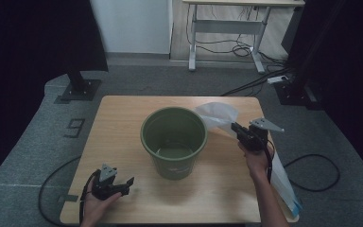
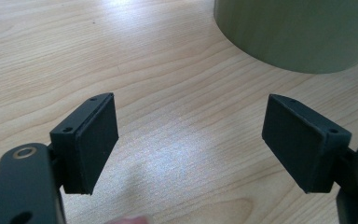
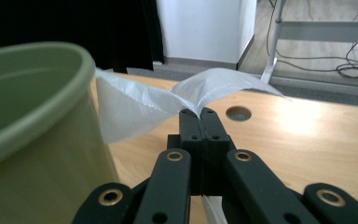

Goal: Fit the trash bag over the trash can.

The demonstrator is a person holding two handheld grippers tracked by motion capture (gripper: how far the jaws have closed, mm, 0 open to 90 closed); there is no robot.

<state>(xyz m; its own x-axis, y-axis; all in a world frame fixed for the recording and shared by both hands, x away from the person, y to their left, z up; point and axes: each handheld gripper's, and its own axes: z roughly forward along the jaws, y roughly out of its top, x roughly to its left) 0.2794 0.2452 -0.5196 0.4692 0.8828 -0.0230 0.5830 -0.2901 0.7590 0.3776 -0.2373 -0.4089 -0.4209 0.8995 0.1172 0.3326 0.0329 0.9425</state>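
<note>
R tongs (image 3: 199, 114) pinch bag (image 1: 217, 115), long axis toward table's near-right | L tongs (image 2: 189, 140) agape, nothing between

Green bin (image 1: 174, 142), white bag (image 1: 217, 115), black jaws.

Left gripper (image 1: 128, 183) low at near left, jaws spread wide, nothing between pads (image 2: 95, 140), hand (image 1: 94, 204) wrapped behind. Right gripper (image 1: 235, 127) raised at right, jaws pressed together, forearm reaching from near edge.
</note>
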